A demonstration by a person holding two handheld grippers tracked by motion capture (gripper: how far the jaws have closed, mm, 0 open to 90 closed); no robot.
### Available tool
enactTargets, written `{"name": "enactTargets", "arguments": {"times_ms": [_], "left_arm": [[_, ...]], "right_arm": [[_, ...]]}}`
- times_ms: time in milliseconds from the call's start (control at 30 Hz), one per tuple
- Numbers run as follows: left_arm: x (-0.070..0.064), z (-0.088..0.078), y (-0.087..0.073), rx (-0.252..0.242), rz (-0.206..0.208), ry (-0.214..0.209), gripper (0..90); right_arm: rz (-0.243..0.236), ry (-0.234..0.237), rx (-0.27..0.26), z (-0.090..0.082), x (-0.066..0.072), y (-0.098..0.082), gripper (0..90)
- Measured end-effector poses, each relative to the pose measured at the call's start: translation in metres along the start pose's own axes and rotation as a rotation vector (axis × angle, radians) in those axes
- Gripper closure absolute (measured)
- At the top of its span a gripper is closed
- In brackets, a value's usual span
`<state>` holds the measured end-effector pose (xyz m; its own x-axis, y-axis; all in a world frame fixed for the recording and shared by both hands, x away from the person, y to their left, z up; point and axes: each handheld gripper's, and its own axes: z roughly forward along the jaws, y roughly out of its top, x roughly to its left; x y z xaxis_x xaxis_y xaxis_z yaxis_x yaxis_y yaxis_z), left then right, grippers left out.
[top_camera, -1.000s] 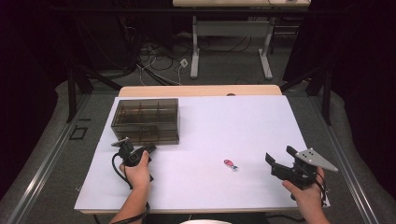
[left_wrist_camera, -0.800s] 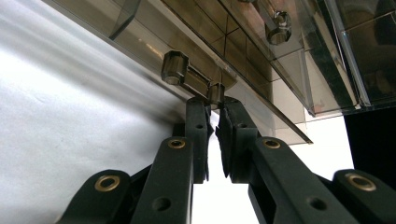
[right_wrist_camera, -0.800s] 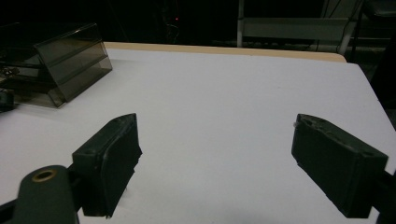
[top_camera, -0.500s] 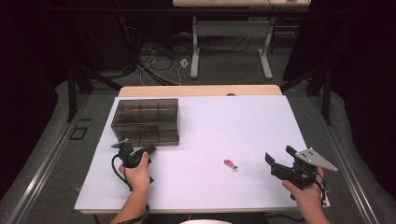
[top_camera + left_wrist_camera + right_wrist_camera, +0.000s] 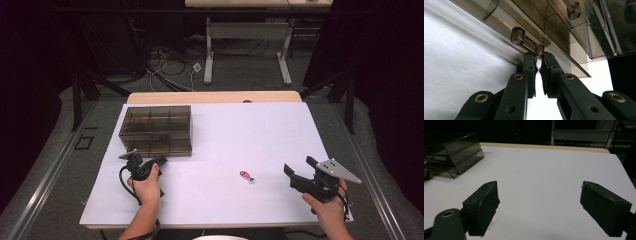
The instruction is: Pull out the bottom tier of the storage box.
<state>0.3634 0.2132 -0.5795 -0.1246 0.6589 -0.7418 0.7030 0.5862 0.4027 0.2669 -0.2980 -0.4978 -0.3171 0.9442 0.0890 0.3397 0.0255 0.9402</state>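
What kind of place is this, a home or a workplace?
Most likely a lab or workshop set up for recording. A white-topped table stands between black curtains, loose cables lie on the floor behind it, and a second desk frame stands farther back. Nothing homelike shows.

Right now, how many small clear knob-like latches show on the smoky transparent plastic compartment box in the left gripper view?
2: one latch just above the left gripper, the other latch further along the box. Others may be hidden.

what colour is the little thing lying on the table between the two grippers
Red, with a paler tip: the small red object on the white table, best in the high view.
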Motion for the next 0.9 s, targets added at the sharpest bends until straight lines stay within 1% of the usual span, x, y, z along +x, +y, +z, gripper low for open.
{"name": "enactTargets", "arguments": {"times_ms": [233, 267, 367, 400, 667, 900], "left_arm": [[0.0005, -0.0008, -0.0003, 0.002, 0.000, 0.002, 82.3], [0.0004, -0.0002, -0.0008, -0.007, 0.002, 0.006, 82.3], [0.0004, -0.0001, -0.0008, -0.008, 0.001, 0.006, 82.3], [0.0007, -0.0007, -0.0005, 0.001, 0.003, 0.003, 82.3], [0.0003, -0.0007, -0.0015, -0.006, 0.006, 0.003, 82.0], [-0.0009, -0.0019, -0.0029, -0.003, 0.000, -0.008, 76.6]], "right_arm": [[-0.001, 0.000, -0.001, -0.0001, -0.0002, 0.0001, 14.7], [-0.001, 0.001, -0.002, 0.0000, -0.0002, 0.0001, 14.7], [0.000, 0.002, -0.003, -0.0002, -0.0001, 0.0002, 14.7], [0.001, 0.004, -0.004, 0.0001, -0.0002, 0.0001, 14.7], [-0.001, 0.003, -0.004, 0.0001, -0.0003, 0.0000, 14.7], [0.000, 0.003, -0.004, 0.0002, -0.0002, 0.0000, 14.7]]}}
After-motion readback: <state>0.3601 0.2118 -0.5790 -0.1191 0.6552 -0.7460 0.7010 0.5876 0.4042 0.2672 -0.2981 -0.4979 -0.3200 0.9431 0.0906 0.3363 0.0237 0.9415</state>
